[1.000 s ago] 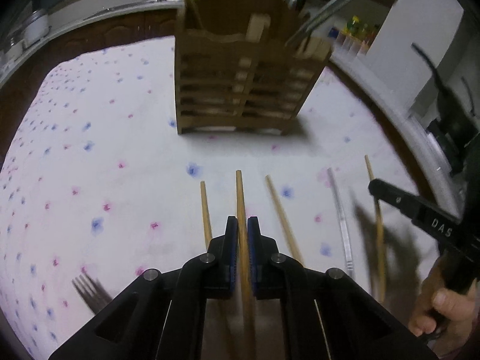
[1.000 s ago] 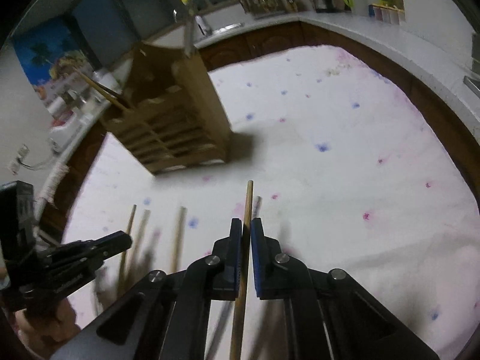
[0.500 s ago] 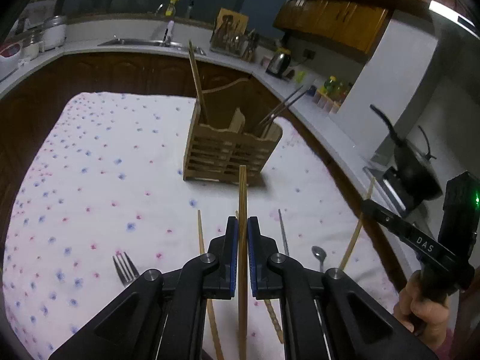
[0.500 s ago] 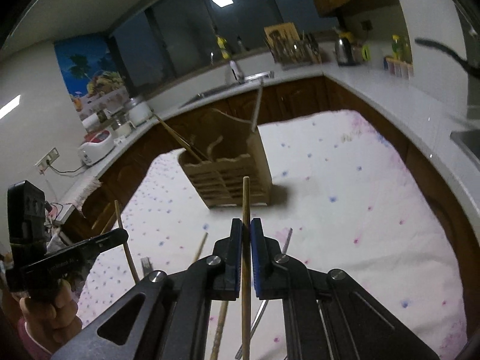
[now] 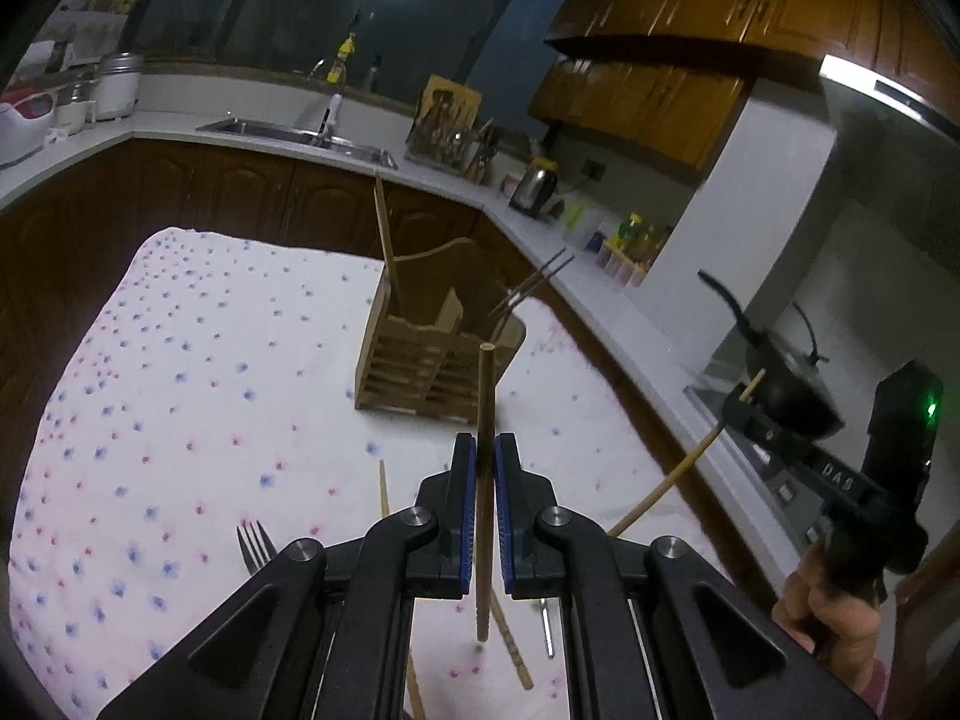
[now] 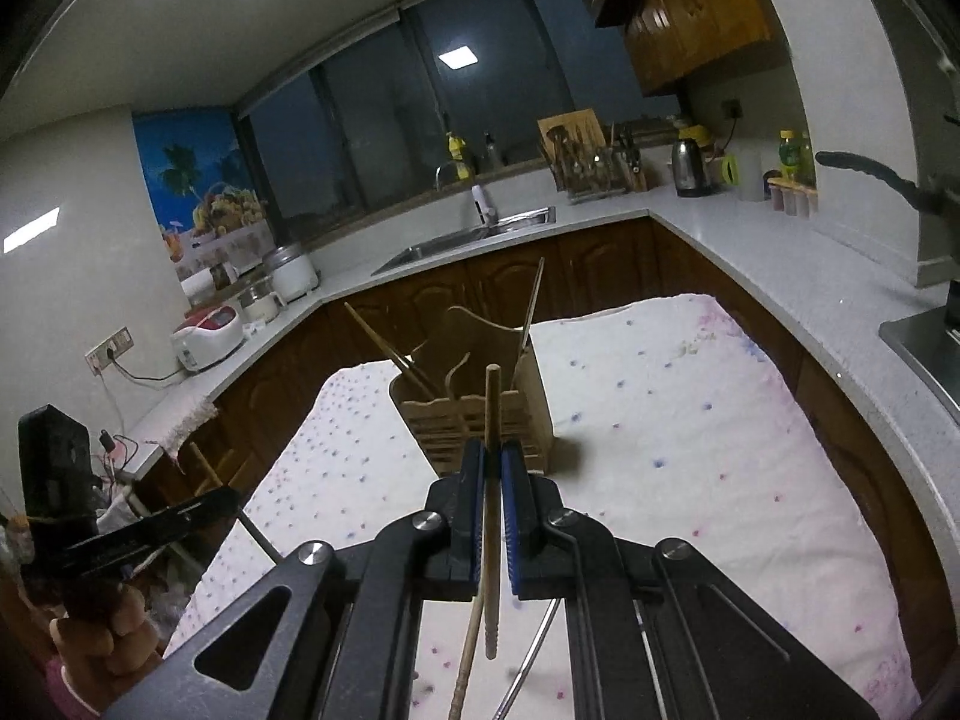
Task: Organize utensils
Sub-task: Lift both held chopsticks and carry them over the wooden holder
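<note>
My left gripper point(image 5: 485, 456) is shut on a wooden chopstick point(image 5: 485, 396), lifted well above the flowered cloth. My right gripper point(image 6: 492, 468) is shut on another wooden chopstick point(image 6: 492, 414), also held high; it shows at the right of the left wrist view point(image 5: 678, 474). The slatted wooden utensil holder point(image 5: 432, 354) stands on the cloth ahead of both grippers point(image 6: 480, 420), with a wooden chopstick and metal chopsticks standing in it. More wooden chopsticks point(image 5: 510, 642), a fork point(image 5: 255, 546) and a spoon point(image 5: 547, 630) lie on the cloth below.
The white cloth with pink and blue flowers point(image 5: 180, 390) covers the table. A countertop with a sink point(image 6: 468, 237), a kettle point(image 6: 690, 165) and a knife rack runs behind. A black pan point(image 5: 780, 384) sits on the stove at right.
Both grippers have risen from the cloth, each lifting its chopstick, and the views have tilted up toward the holder and kitchen.
</note>
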Demonstrator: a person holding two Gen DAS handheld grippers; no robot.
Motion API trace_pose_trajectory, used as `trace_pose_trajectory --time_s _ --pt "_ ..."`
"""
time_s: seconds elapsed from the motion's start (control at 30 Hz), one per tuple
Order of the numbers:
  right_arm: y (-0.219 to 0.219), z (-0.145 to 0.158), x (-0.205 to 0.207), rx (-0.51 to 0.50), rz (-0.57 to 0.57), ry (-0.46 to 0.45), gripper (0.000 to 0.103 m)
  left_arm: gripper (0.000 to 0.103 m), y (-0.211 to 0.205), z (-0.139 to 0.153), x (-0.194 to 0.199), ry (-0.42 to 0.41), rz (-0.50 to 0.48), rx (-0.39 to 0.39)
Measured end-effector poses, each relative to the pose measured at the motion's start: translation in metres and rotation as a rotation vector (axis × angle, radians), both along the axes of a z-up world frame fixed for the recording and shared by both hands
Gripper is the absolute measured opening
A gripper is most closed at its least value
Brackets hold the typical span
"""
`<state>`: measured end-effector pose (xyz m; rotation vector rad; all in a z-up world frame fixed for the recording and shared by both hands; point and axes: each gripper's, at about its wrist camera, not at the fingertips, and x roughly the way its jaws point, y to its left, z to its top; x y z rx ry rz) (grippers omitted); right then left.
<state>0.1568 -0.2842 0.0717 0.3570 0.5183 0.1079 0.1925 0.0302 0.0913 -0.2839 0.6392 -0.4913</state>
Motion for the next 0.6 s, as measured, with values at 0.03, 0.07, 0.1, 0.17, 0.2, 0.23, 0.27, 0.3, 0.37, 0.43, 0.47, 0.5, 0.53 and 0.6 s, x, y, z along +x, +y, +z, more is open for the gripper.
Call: trace_pose_trajectory --time_s 0.03,0.07,0.1,0.17,0.2,0.23,0.27,0.3,0.37,0.43,0.47,0.5,0.53,0.6 --pt "-0.001 0.001 0.000 0.001 -0.003 -0.003 0.006 0.004 0.003 0.001 -0.001 -0.007 0.006 -0.006" --pt "-0.001 0.001 -0.001 0.002 -0.005 -0.006 0.006 0.004 0.004 0.002 -0.002 -0.013 0.010 -0.010" --pt "-0.002 0.001 -0.001 0.002 -0.007 -0.007 0.006 0.004 0.004 0.002 -0.002 -0.017 0.014 -0.013" --pt "-0.003 0.002 -0.002 0.005 -0.011 -0.010 0.006 0.004 0.005 0.003 -0.001 -0.028 0.021 -0.020" --pt "-0.004 0.002 -0.001 0.007 -0.012 -0.011 0.006 0.004 0.005 0.004 -0.001 -0.032 0.024 -0.023" --pt "-0.004 0.002 -0.001 0.009 -0.013 -0.012 0.006 0.004 0.006 0.004 0.000 -0.035 0.025 -0.026" --pt "-0.005 0.003 -0.001 0.012 -0.015 -0.014 0.006 0.004 0.006 0.005 0.001 -0.036 0.025 -0.028" --pt "-0.006 0.003 0.000 0.012 -0.016 -0.015 0.006 0.004 0.007 0.006 0.002 -0.039 0.026 -0.029" --pt "-0.007 0.004 0.002 0.016 -0.019 -0.019 0.006 0.004 0.007 0.009 0.004 -0.046 0.027 -0.030" --pt "-0.008 0.005 0.003 0.015 -0.019 -0.022 0.006 0.004 0.007 0.010 0.006 -0.052 0.029 -0.035" --pt "-0.008 0.005 0.004 0.015 -0.018 -0.024 0.006 0.004 0.008 0.011 0.008 -0.056 0.032 -0.036" --pt "-0.008 0.006 0.005 0.015 -0.019 -0.028 0.006 0.004 0.008 0.012 0.008 -0.060 0.034 -0.037" --pt "-0.008 0.007 0.006 0.015 -0.020 -0.032 0.006 0.004 0.008 0.013 0.009 -0.065 0.035 -0.041" --pt "-0.009 0.009 0.008 0.018 -0.023 -0.042 0.006 0.004 0.009 0.015 0.012 -0.073 0.040 -0.045"
